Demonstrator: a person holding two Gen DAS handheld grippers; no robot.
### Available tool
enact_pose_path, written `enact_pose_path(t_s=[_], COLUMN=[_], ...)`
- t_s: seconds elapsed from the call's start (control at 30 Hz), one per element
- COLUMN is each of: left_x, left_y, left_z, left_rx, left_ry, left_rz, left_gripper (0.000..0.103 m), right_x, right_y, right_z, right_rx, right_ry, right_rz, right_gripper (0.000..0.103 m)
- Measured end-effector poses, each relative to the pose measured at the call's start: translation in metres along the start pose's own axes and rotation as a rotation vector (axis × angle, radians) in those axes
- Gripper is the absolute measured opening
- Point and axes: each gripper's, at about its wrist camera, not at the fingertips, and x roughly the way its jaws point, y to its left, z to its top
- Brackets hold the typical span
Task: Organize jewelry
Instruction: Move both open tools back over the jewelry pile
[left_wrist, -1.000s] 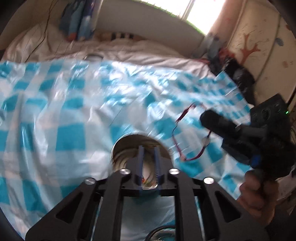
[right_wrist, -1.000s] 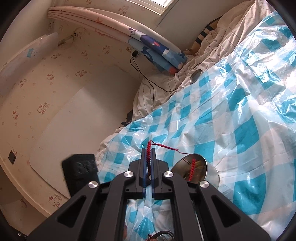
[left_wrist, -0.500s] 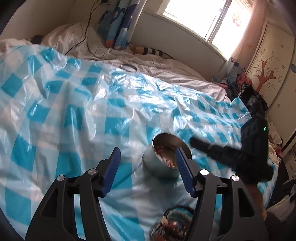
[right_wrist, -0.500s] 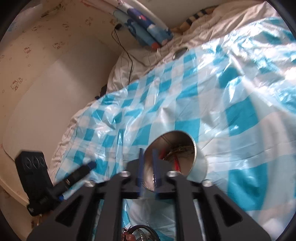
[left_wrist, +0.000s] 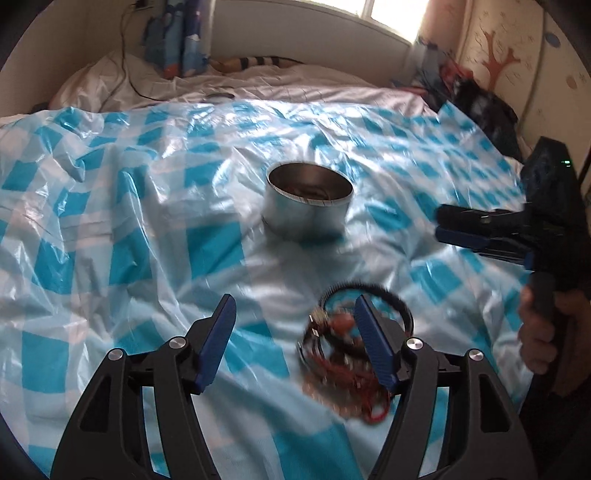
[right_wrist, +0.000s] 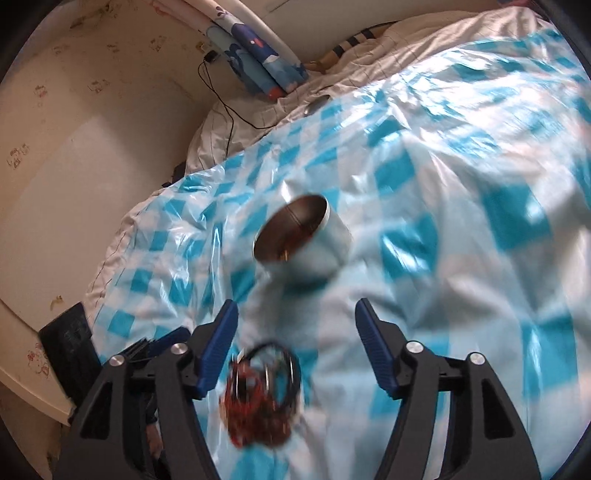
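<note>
1. The metal tin (left_wrist: 308, 201) stands upright at frame centre on the checked sheet (left_wrist: 110, 229), mouth upward.
2. The jewelry pile (left_wrist: 347, 354), blurred, lies lower centre-right, with no clear long axis.
3. The left gripper (left_wrist: 295, 332) has its jaws released.
4. The right gripper (right_wrist: 295, 332) has its jaws spread, empty.

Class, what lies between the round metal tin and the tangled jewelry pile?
Only bare blue-checked plastic sheet separates metal tin from jewelry pile, in both wrist views.

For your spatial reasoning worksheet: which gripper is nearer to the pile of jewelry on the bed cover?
Left. The left gripper hovers open right at the jewelry pile, its right finger overlapping it. The right gripper sits off to the side, beyond the pile, level with the metal tin.
</note>
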Motion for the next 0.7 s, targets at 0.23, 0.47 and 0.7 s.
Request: enact_pose_path(t_s=[0.23,0.47,0.7], left_x=[0.004,0.011,0.025], left_y=[-0.011,-0.013,-0.004], left_z=[-0.013,-0.023,-0.018], left_rx=[0.054,0.065,-0.012], left_ry=[0.023,0.023,0.035], left_rz=[-0.089,-0.105,-0.166], left_gripper=[0.065,0.065,0.064], right_x=[-0.005,-0.001,0.003], right_y=[-0.015,-0.013,-0.01], right_z=[-0.016,-0.016,-0.016], right_rx=[0.092,0.102,0.103], right_ry=[0.02,0.033,0.053], right_rz=[0.045,0.084,0.1], right_gripper=[0.068,0.068,0.068])
